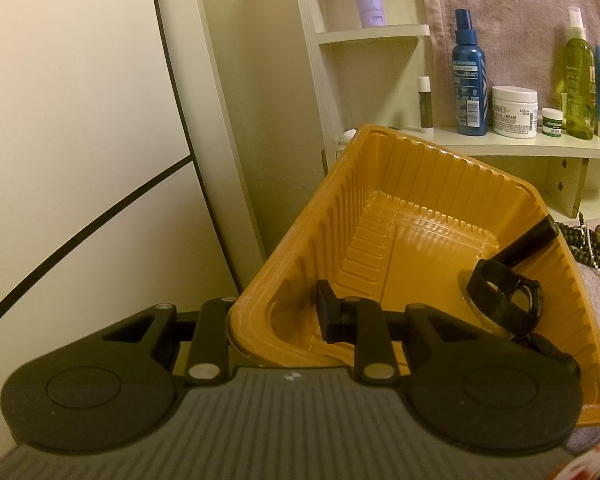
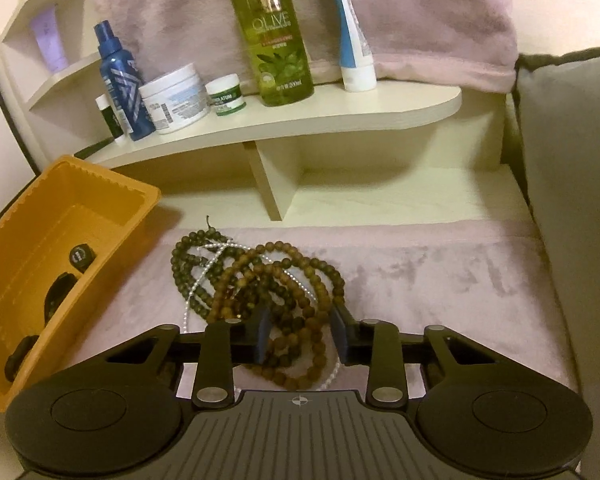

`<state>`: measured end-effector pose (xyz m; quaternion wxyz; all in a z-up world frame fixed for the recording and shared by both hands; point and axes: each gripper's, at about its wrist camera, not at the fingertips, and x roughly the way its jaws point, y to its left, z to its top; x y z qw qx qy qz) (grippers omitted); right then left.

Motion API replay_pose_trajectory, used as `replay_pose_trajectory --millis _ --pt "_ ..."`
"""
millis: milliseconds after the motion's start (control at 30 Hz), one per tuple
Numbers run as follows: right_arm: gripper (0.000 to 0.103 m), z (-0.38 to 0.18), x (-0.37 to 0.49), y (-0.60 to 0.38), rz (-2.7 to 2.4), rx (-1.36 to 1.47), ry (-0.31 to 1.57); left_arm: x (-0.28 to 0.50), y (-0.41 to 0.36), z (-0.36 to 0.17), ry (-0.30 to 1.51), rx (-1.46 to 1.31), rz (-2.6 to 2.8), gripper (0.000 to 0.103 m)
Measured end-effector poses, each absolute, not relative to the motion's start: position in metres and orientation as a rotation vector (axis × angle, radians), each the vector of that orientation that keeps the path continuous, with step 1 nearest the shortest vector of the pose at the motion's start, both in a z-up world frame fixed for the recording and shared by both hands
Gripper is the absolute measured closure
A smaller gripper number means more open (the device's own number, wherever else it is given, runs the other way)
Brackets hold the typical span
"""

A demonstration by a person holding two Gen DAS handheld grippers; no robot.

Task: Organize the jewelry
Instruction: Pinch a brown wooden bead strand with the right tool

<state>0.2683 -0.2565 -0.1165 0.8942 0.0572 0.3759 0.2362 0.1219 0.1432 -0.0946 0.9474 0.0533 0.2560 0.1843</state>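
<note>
We clamp the left hand-held gripper (image 1: 278, 320) on the orange tray's (image 1: 420, 208) rim to steady it, while the right hand-held gripper (image 2: 300, 334) straddles the bead strands (image 2: 260, 280) on the towel (image 2: 440, 272), jaws apart.

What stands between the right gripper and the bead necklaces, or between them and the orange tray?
Nothing visible. The right gripper has its jaws around the bead necklaces already, and only bare pink towel lies between them and the orange tray.
</note>
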Motion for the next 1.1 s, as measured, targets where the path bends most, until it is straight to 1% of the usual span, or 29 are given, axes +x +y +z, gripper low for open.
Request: replay_pose_trajectory --millis 167,367,433,467,500,533,600,633,833,1100 --pt "0.069 -0.126 0.278 -0.25 0.496 0.098 0.81 0.122 0.143 -0.095 0.522 0.108 0.375 0.079" --pt "0.07 -0.129 0.277 -0.244 0.51 0.043 0.789 0.122 0.143 -0.095 0.522 0.109 0.376 0.079" --pt "0.073 -0.128 0.274 -0.24 0.518 -0.002 0.781 0.122 0.144 -0.095 0.521 0.109 0.375 0.079" --pt "0.076 -0.128 0.273 -0.239 0.52 -0.02 0.774 0.122 0.143 -0.095 0.521 0.109 0.375 0.079" --pt "0.085 -0.128 0.272 -0.238 0.52 -0.025 0.769 0.122 0.143 -0.094 0.521 0.108 0.375 0.079" --pt "0.089 -0.127 0.271 -0.239 0.519 -0.024 0.769 0.122 0.143 -0.095 0.522 0.108 0.376 0.079" --pt "0.095 -0.126 0.27 -0.241 0.522 -0.009 0.767 0.122 0.143 -0.095 0.522 0.108 0.375 0.079" --pt "0.096 -0.126 0.268 -0.241 0.52 -0.011 0.76 0.122 0.144 -0.095 0.522 0.108 0.375 0.079" --pt "0.096 -0.107 0.255 -0.254 0.53 0.066 0.711 0.121 0.144 -0.095 0.522 0.108 0.374 0.079" --pt "0.096 -0.053 0.238 -0.263 0.557 0.102 0.582 0.121 0.143 -0.094 0.521 0.109 0.374 0.079"
